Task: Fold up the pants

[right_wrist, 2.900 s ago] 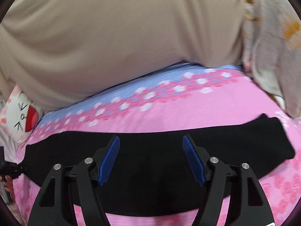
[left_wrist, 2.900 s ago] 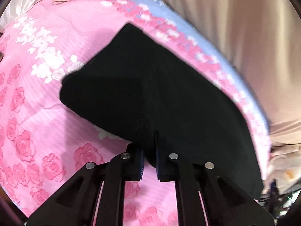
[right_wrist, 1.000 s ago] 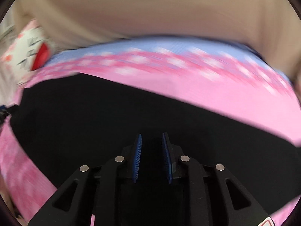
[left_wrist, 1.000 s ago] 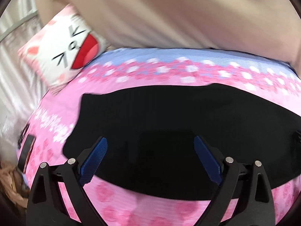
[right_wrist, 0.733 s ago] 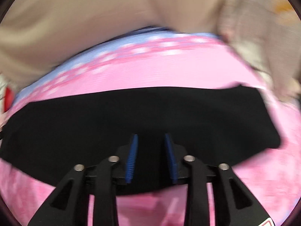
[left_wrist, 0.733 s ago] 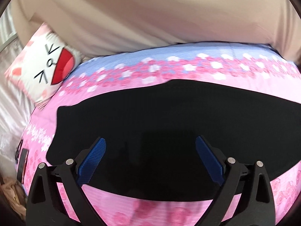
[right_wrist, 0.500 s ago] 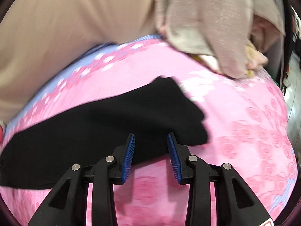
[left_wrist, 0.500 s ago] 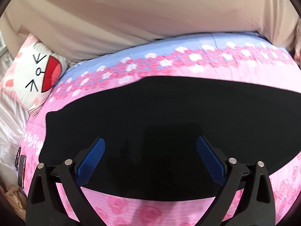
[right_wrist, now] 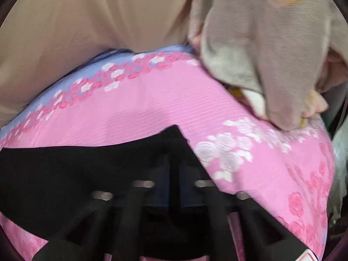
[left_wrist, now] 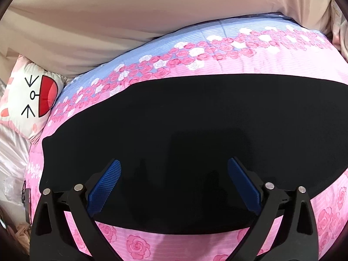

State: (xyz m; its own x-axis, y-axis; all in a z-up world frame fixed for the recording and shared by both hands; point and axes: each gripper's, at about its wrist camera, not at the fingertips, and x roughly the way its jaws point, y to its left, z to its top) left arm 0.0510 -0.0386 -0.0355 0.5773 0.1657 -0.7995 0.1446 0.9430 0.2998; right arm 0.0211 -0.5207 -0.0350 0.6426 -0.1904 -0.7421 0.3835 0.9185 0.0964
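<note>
Black pants (left_wrist: 195, 119) lie flat in a long band across the pink rose bedspread (left_wrist: 250, 63). My left gripper (left_wrist: 174, 174) hovers over the band's near half, open wide, with nothing between its blue pads (left_wrist: 106, 180). In the blurred right wrist view, the right gripper (right_wrist: 174, 171) sits at the right end of the pants (right_wrist: 76, 169), just below its pointed corner. Its jaws are closing, down to a thin slit with black cloth in it.
A cat-face pillow (left_wrist: 32, 95) lies at the bed's left corner. A beige sheet (left_wrist: 152, 10) rises behind the bed. A heap of grey-beige cloth (right_wrist: 271, 54) rests on the bed's right end, close beyond the pants' corner. Bare bedspread (right_wrist: 271, 174) lies to its right.
The right gripper swept right along the pants to their end and its jaws, briefly wider, came almost together on the cloth. The left gripper shifted sideways over the pants and stayed open.
</note>
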